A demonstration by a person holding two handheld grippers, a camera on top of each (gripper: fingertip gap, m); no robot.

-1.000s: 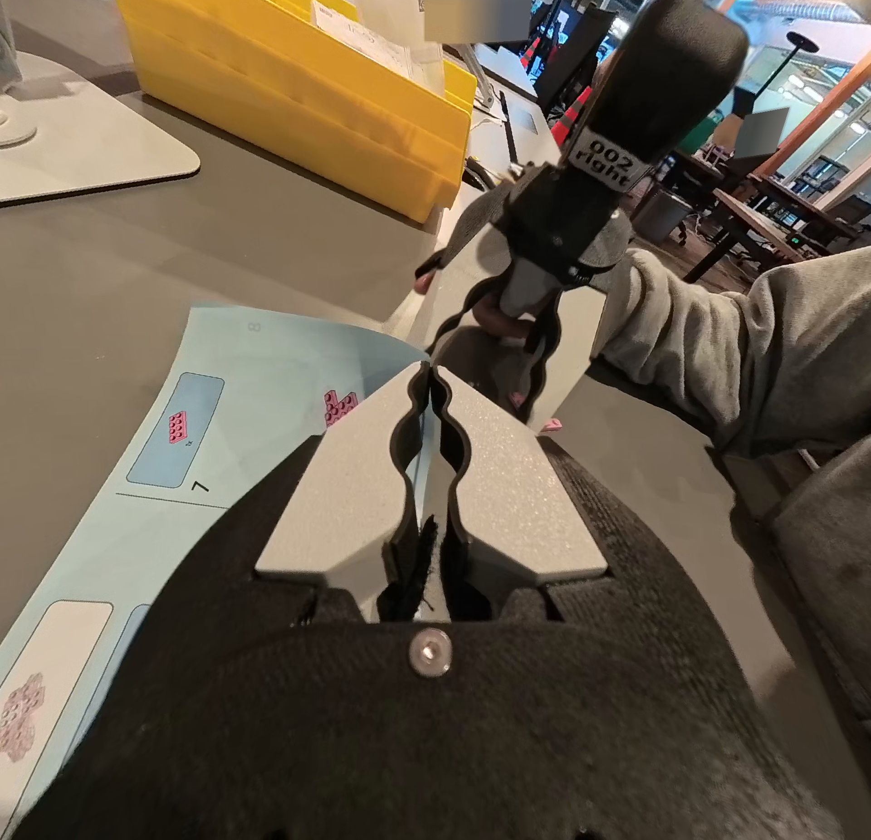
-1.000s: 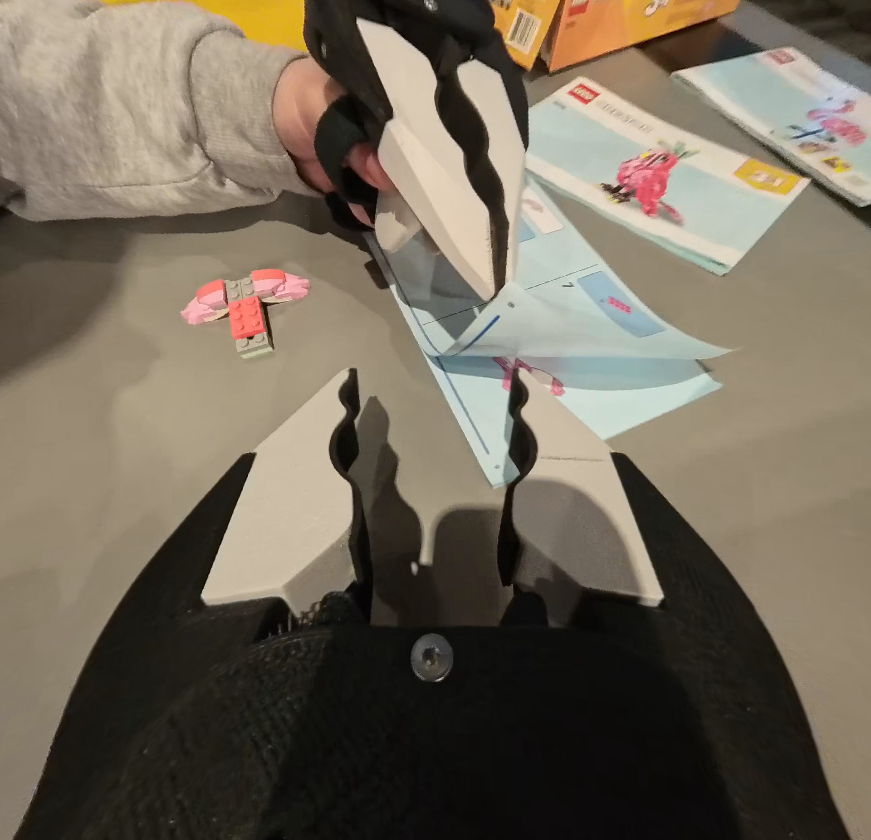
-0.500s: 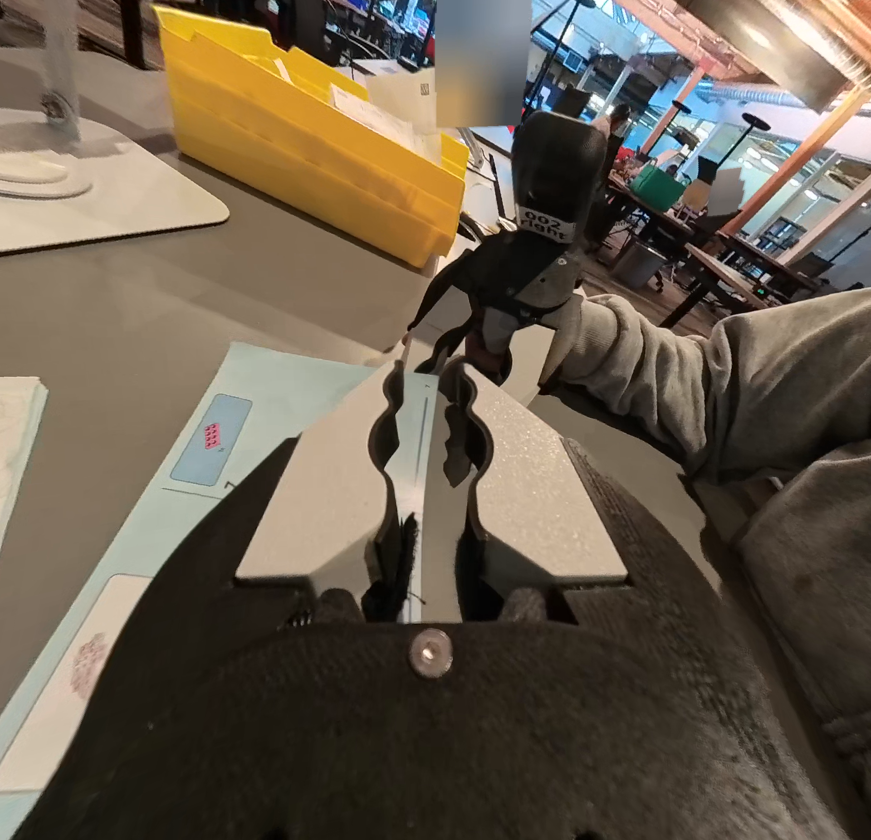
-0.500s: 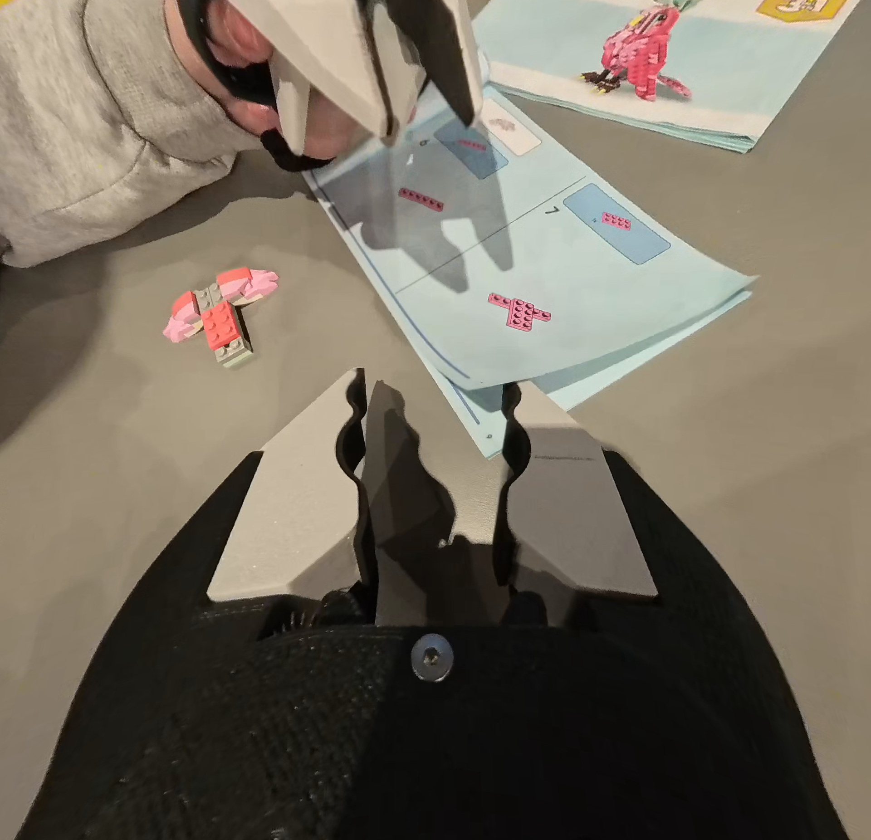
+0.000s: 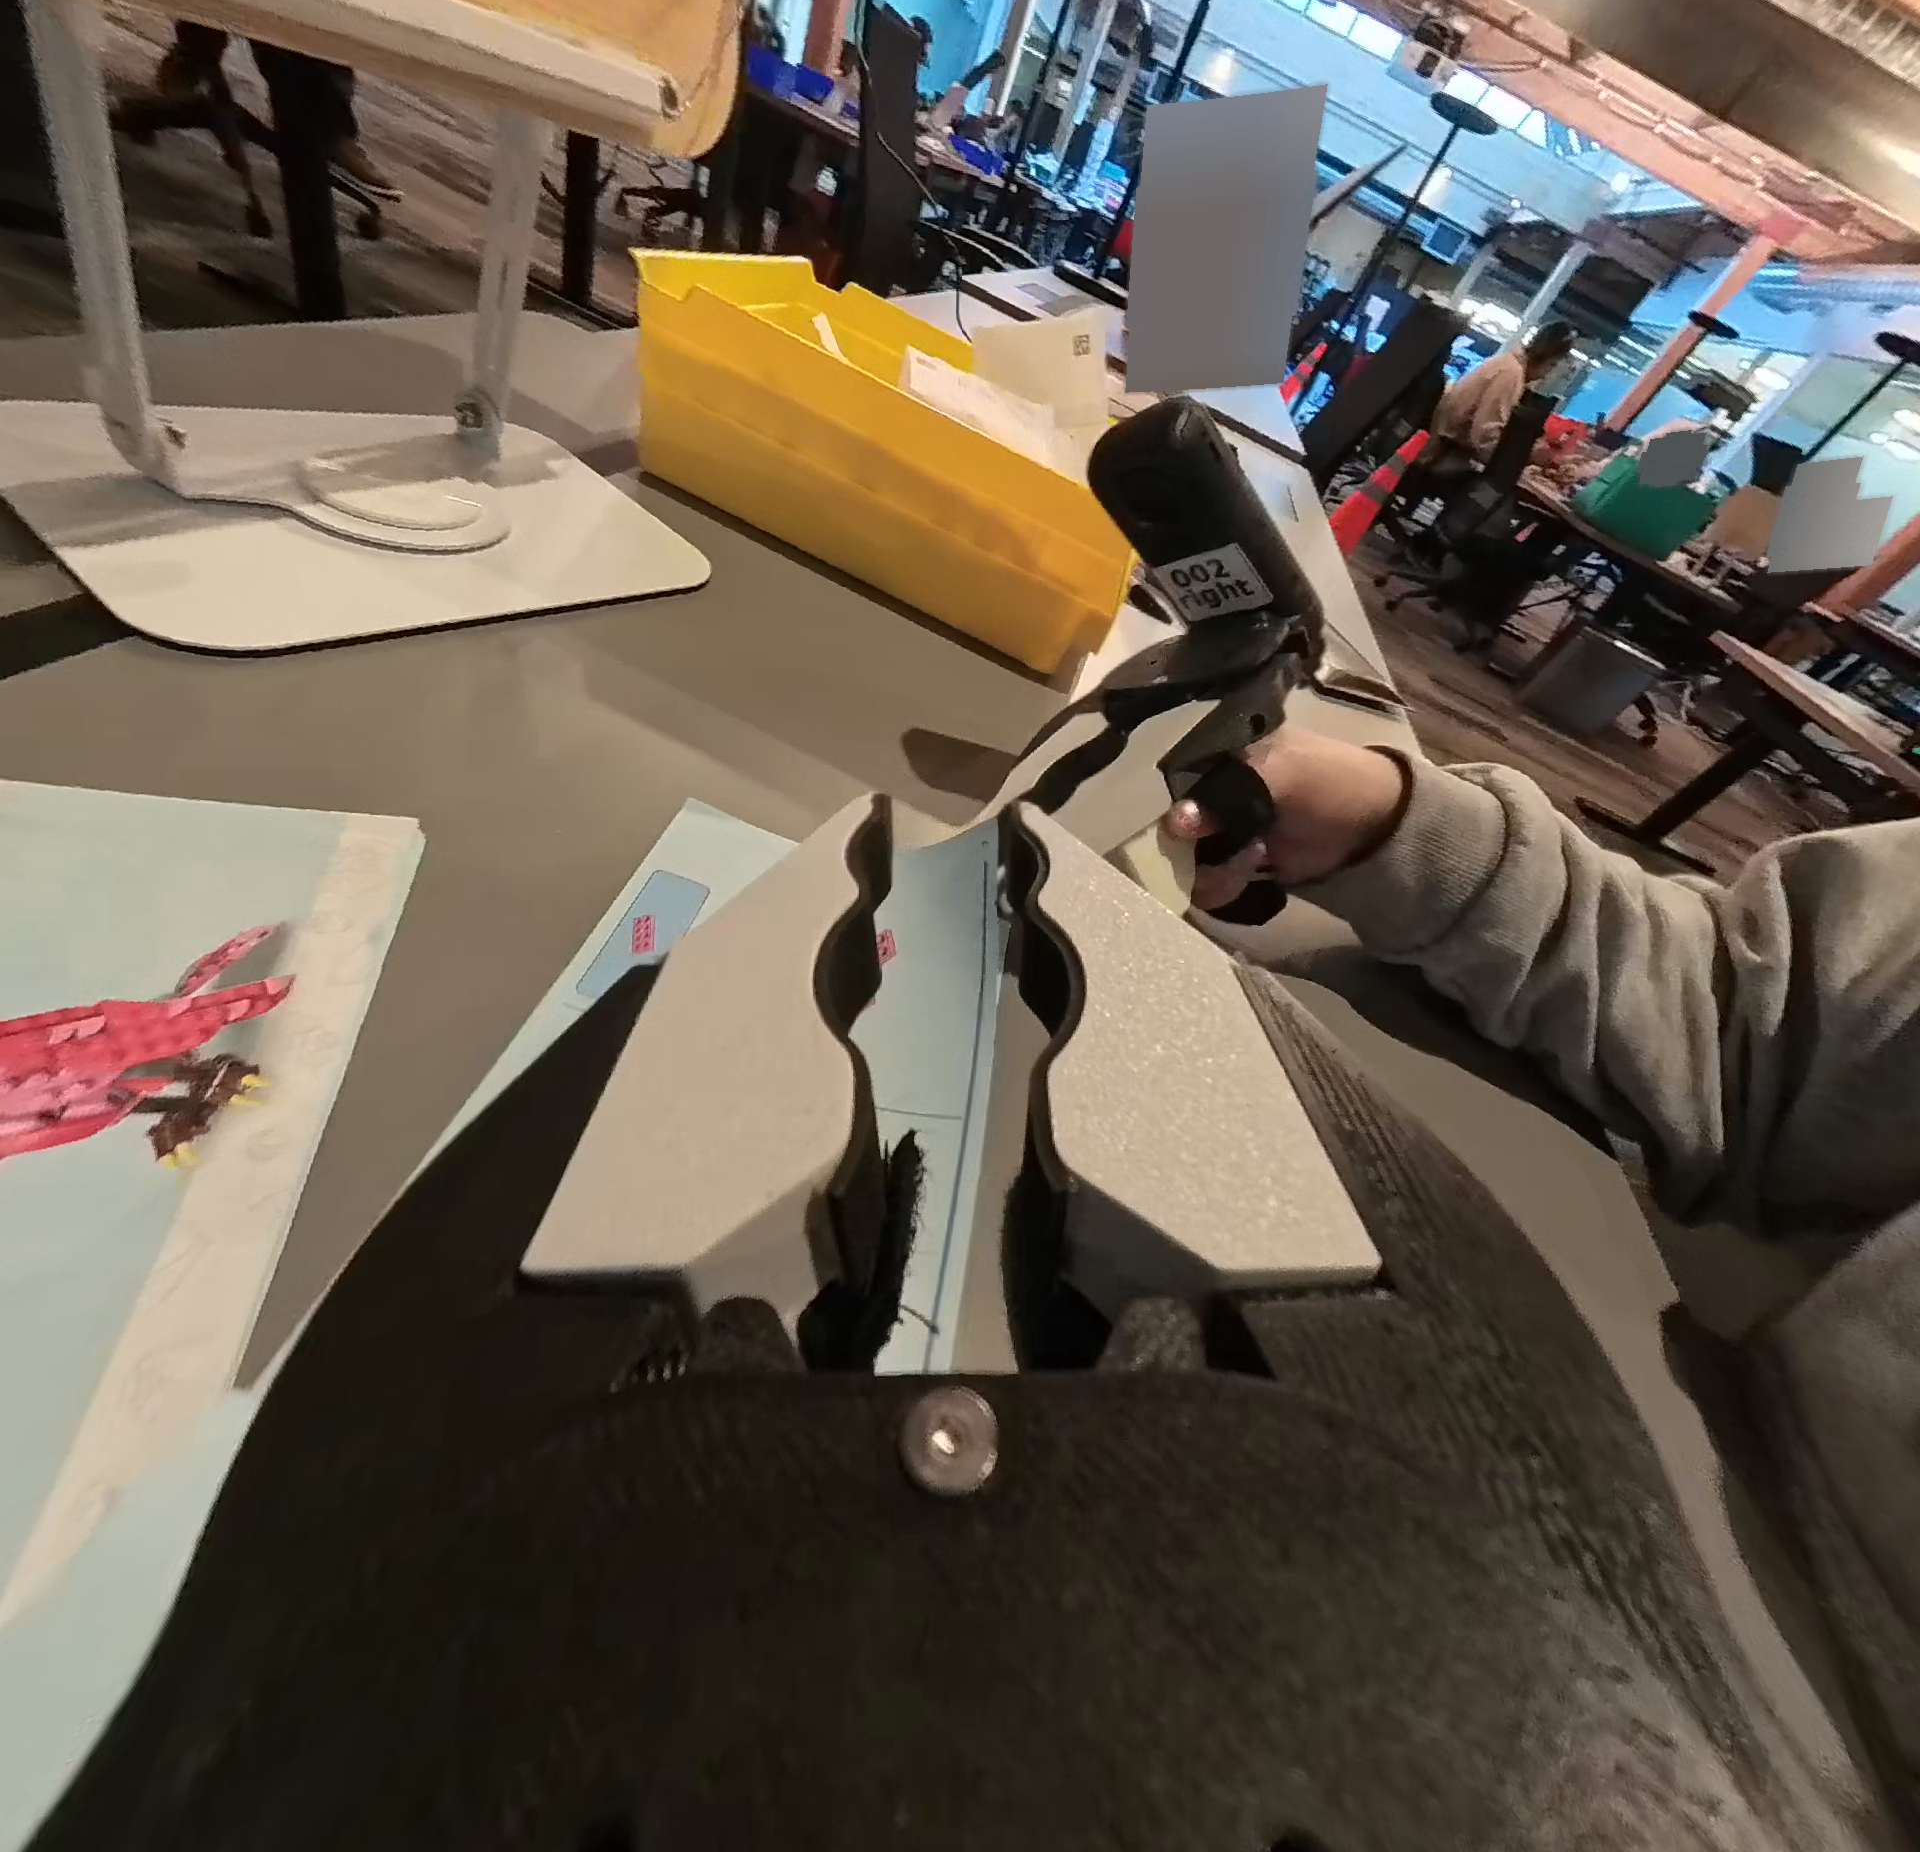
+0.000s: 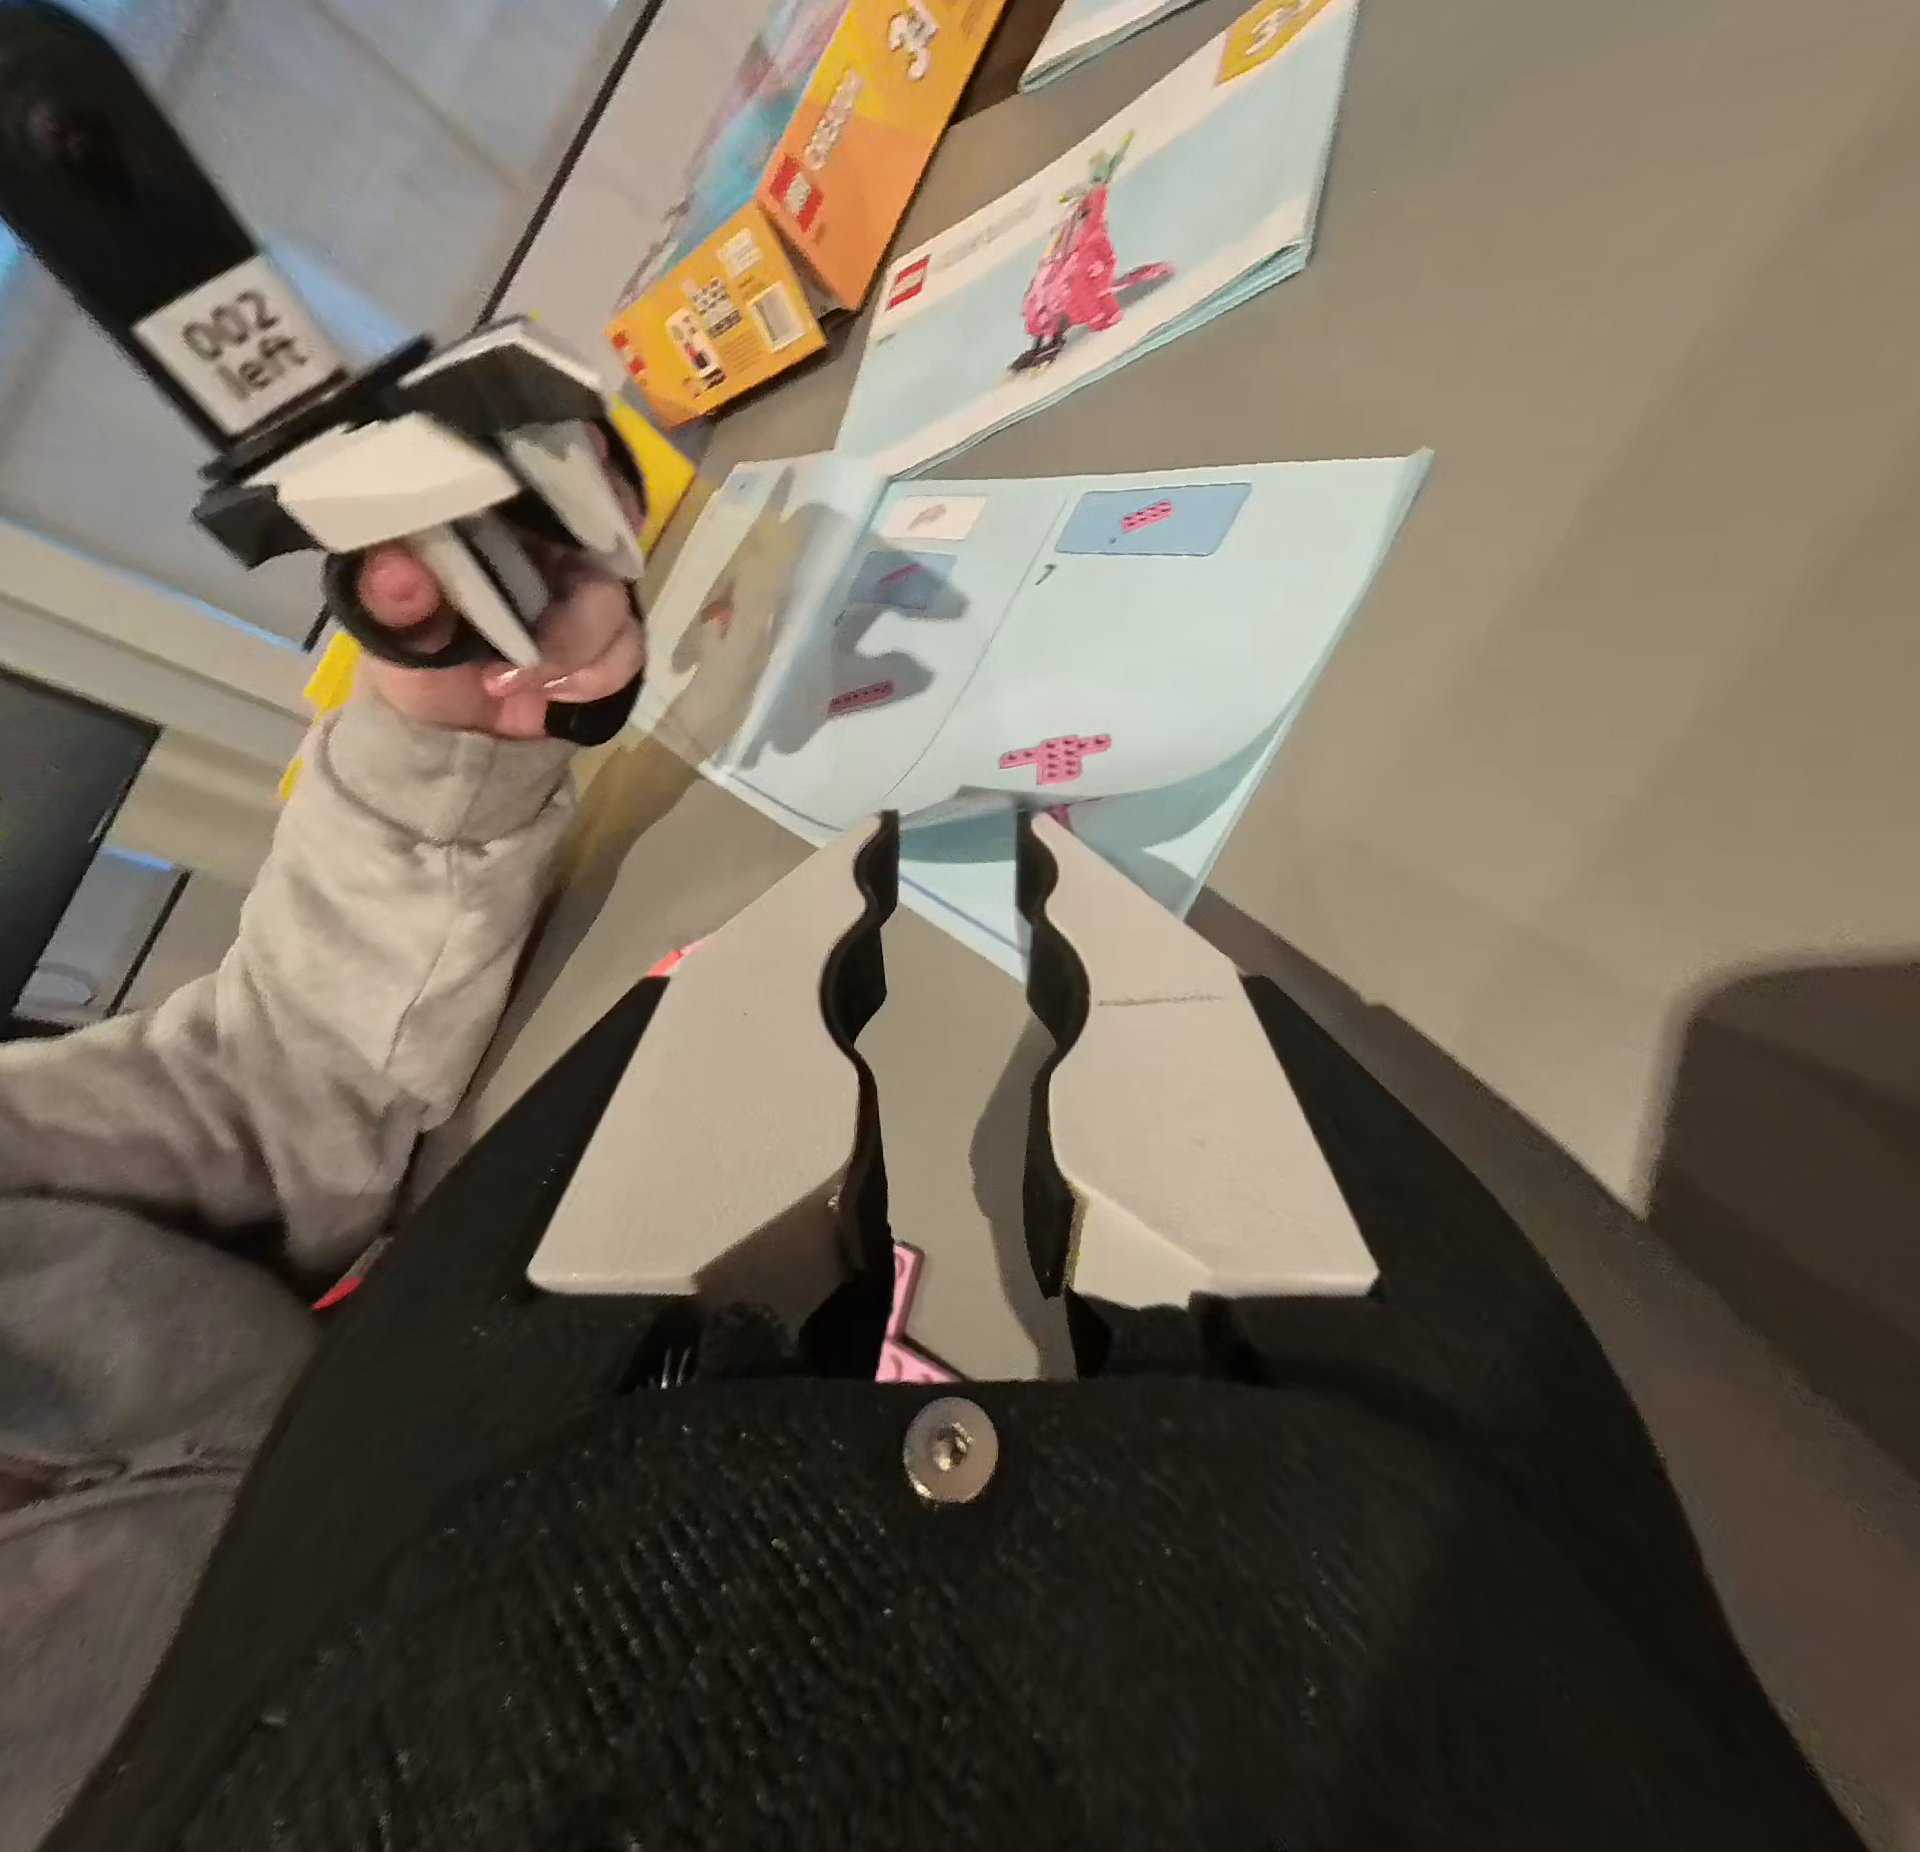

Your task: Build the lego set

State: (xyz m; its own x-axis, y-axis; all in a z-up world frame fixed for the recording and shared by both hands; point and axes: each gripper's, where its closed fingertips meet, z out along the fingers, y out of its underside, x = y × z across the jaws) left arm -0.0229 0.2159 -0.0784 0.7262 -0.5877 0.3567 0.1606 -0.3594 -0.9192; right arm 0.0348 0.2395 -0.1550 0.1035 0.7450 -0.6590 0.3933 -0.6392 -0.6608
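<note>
Since the earlier frames, the left gripper has let go of the booklet page; its jaws now stand parted, empty; the page has settled on the table, open at a build step; right gripper has swung up, jaws parted, empty; pink bricks lie beneath it; building can resume.

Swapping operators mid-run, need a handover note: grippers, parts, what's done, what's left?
Left gripper: open, empty, over the open instruction booklet.
Right gripper: open, empty, aimed at that booklet's near edge.
Closed booklet and lego box lie beyond it.
Pink lego piece on the table under the right gripper, mostly hidden.
Done: booklet open at a build step.
Left: probably fetch bricks and assemble; no brick is held.
</note>
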